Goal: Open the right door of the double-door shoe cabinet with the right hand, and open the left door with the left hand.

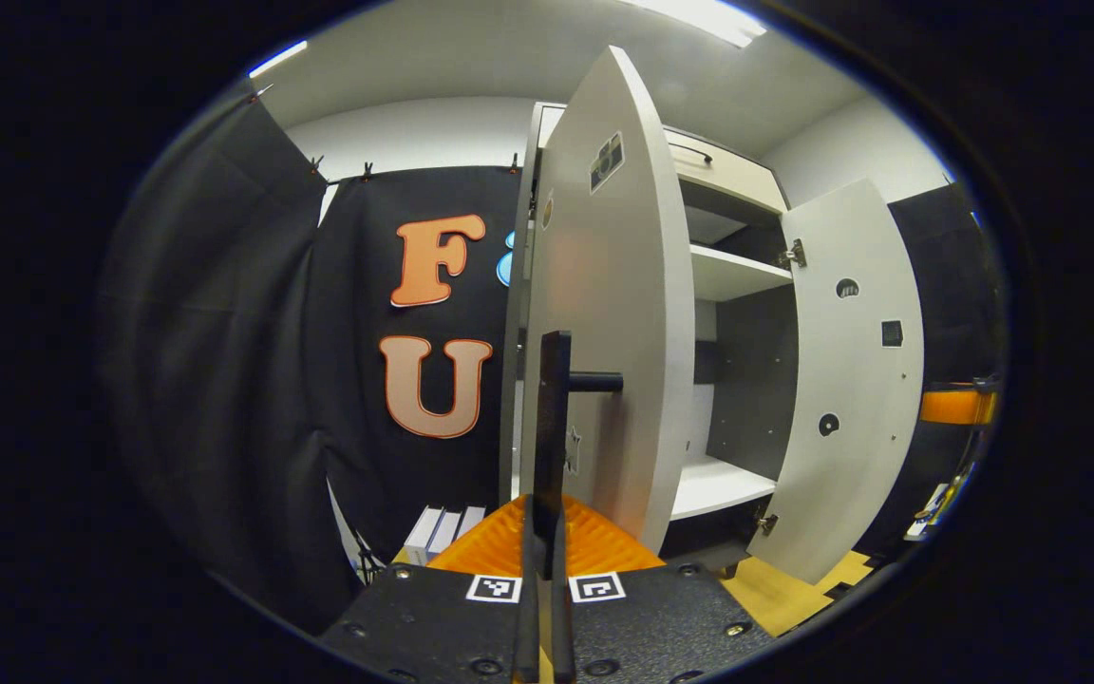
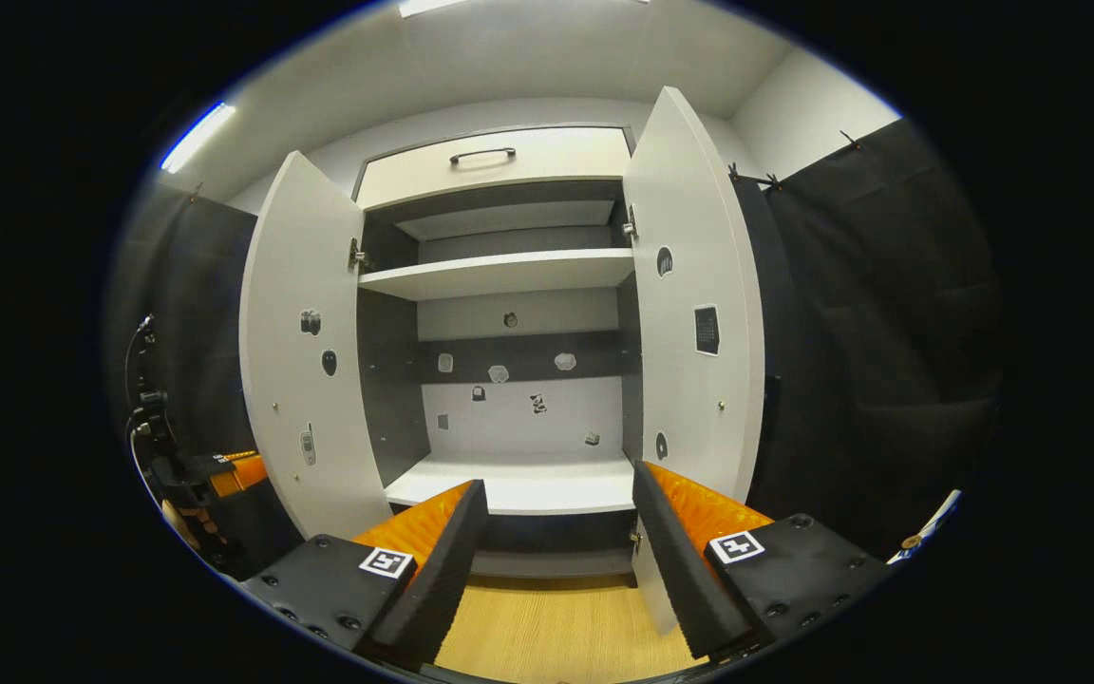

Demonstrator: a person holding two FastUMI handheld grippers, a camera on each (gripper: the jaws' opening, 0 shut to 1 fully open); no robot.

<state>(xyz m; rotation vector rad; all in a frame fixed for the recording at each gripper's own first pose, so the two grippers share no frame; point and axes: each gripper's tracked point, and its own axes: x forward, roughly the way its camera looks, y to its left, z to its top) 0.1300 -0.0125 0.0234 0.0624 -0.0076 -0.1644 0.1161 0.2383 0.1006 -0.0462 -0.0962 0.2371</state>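
Note:
The white shoe cabinet stands with both doors swung wide, showing its shelves. In the left gripper view the left door is seen nearly edge-on. Its black bar handle runs up from between my left gripper's fingers, which are shut on it. The right door hangs open farther off. In the right gripper view my right gripper is open and holds nothing, facing the cabinet's lower shelf. The right door rises just behind its right finger, the left door beyond its left finger.
A drawer with a dark handle tops the cabinet. Light wood floor lies in front of it. Black cloth hangs on both sides. Small white boxes sit on the floor left of the cabinet. A cabled stand is at far left.

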